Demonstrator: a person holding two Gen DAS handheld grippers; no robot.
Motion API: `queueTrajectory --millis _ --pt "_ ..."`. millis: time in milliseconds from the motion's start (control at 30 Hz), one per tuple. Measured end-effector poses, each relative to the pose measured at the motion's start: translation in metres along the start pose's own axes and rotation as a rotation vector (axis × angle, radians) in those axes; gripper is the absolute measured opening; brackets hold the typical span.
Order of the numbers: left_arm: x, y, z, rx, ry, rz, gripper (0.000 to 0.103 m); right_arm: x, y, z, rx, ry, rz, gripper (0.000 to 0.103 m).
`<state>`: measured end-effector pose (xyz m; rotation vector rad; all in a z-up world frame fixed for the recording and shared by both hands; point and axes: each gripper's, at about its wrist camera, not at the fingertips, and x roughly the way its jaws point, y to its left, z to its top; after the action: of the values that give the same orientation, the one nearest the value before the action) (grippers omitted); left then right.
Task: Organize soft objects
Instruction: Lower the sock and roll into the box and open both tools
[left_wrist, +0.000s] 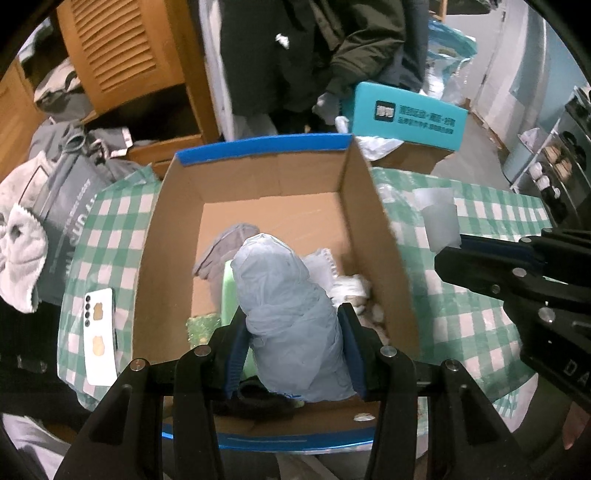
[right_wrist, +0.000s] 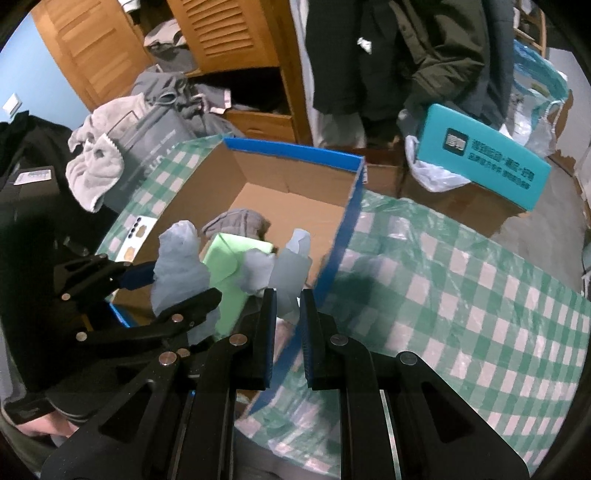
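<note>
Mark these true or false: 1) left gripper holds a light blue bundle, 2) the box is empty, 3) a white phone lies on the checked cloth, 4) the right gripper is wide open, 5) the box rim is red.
1) True. The left gripper is shut on the light blue bundle, over the box.
2) False. The box already holds a grey cloth, a green piece and some white items.
3) True. The phone lies on the checked cloth, beside the box.
4) False. The right gripper is shut on a pale grey-blue cloth.
5) False. The rim is blue.
</note>
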<state>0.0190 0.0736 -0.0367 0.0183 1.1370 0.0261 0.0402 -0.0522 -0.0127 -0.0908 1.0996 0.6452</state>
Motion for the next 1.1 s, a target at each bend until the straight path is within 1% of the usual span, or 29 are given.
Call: queueTrajectory --millis 300,467,500,567,633,667,733,767,800,867,900,1033,1100 --pt "0.009 0.021 -0.006 -0.045 0.026 0.013 0.047 0.016 0.019 0.007 -0.024 0.031 0.018 0.013" --pt "0.012 0.030 -0.008 -0.066 0.039 0.026 0.051 0.026 0.022 0.009 -0.014 0.050 0.031 0.016" --pt "0.013 0.031 -0.008 -0.069 0.044 0.027 0.053 0.028 0.022 0.009 -0.012 0.053 0.032 0.018" --pt "0.014 0.033 -0.008 -0.073 0.050 0.032 0.057 0.031 0.021 0.009 -0.005 0.058 0.032 0.019" --pt "0.015 0.034 -0.008 -0.073 0.053 0.038 0.063 0.032 0.020 0.009 0.005 0.061 0.035 0.027" --pt "0.015 0.035 -0.008 -0.074 0.055 0.041 0.064 0.032 0.019 0.009 0.009 0.059 0.032 0.032" --pt "0.013 0.036 -0.008 -0.078 0.055 0.044 0.069 0.031 0.017 0.009 0.018 0.055 0.024 0.036" --pt "0.012 0.037 -0.008 -0.081 0.055 0.044 0.071 0.031 0.015 0.009 0.024 0.054 0.023 0.039" --pt "0.010 0.037 -0.008 -0.083 0.054 0.044 0.072 0.029 0.013 0.009 0.034 0.050 0.021 0.047" --pt "0.007 0.037 -0.007 -0.085 0.049 0.044 0.073 0.024 0.010 0.010 0.053 0.033 0.007 0.059" --pt "0.005 0.037 -0.008 -0.084 0.047 0.044 0.073 0.021 0.008 0.010 0.060 0.025 -0.001 0.062" --pt "-0.005 0.034 -0.007 -0.081 0.035 0.047 0.073 0.008 0.002 0.009 0.078 -0.002 -0.011 0.064" --pt "-0.011 0.032 -0.006 -0.077 0.025 0.046 0.076 0.003 -0.001 0.008 0.085 -0.011 -0.014 0.065"
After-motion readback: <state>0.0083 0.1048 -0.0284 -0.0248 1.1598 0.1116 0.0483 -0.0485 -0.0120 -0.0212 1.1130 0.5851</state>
